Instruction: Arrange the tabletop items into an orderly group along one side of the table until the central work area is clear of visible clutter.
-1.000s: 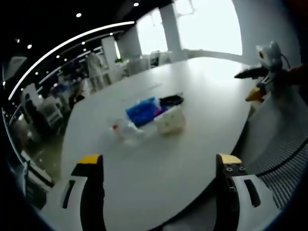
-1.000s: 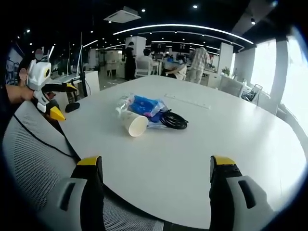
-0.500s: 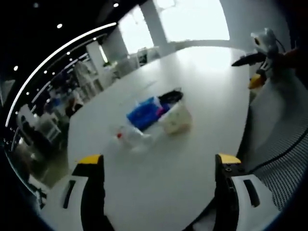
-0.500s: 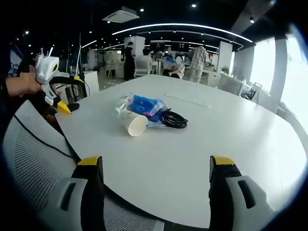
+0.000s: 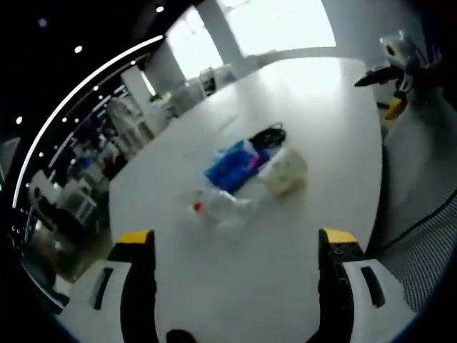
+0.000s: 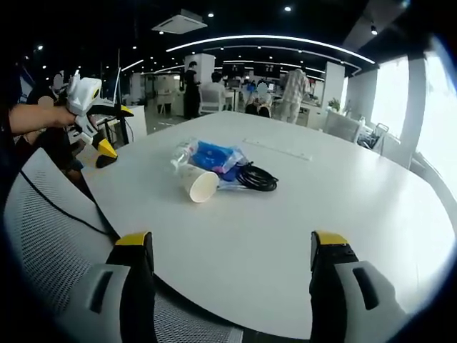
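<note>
We hold the left tool [image 5: 232, 250] with its jaws spread wide and nothing between them, above the near edge of the white counter [image 5: 314, 107]. We hold the right tool [image 6: 230, 250] the same way: jaws wide apart, empty, above the counter rim and the grey mesh chair back [image 6: 50, 229].

Ahead of both tools, near the middle of the counter, the items lie in one loose cluster. In the right gripper view, a paper cup [image 6: 199, 185] lies on its side with its open mouth toward us. Just behind it, touching, is a blue packet [image 6: 214, 156] in clear wrapping. A clear plastic bottle [image 6: 181, 152] lies at the left end of the cluster, and a coiled black cable [image 6: 257, 178] lies at the right end, against the packet.

In the left gripper view, the same cluster runs diagonally: bottle nearest, then packet and cup side by side, with the cable farthest.

In the right gripper view, the left tool is at the far left, held in a hand [image 6: 36, 118] beside the counter edge. Beyond the counter is an open office with people standing in the distance.
</note>
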Tool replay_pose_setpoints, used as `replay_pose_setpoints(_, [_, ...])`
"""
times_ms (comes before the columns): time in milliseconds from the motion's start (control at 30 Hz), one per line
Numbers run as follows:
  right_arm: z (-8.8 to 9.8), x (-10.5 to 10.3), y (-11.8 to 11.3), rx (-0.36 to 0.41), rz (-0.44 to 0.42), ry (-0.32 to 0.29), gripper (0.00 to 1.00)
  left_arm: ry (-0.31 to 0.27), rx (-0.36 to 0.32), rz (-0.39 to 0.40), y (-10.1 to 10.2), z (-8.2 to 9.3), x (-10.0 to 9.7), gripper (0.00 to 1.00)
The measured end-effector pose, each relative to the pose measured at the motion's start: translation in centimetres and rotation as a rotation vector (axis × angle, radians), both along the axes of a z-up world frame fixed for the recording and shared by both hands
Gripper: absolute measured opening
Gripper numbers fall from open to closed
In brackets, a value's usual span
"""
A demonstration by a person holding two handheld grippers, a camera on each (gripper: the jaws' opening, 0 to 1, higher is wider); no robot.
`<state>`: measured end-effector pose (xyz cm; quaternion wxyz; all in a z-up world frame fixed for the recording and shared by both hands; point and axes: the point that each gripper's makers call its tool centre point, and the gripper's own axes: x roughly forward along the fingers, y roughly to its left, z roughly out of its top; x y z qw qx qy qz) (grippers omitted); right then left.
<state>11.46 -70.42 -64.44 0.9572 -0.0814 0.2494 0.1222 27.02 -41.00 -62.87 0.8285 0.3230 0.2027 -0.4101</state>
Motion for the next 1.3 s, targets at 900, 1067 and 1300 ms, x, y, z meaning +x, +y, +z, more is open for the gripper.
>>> replay_pose_setpoints(900, [0.1, -0.1, -0.1, -0.002, -0.003, 0.002, 0.90, -0.031, 0.107, -0.147, -3.1, 0.0, 3.8, 0.90])
replay_pose_setpoints(1067, [0.1, -0.1, -0.2, -0.001, -0.006, 0.005, 0.90, -0.029, 0.138, -0.173, -3.1, -0.5, 4.6, 0.90])
replay_pose_setpoints(1300, [0.0, -0.1, -0.3, -0.007, -0.007, 0.013, 0.90, -0.030, 0.193, -0.228, -3.2, -1.2, 5.7, 0.89])
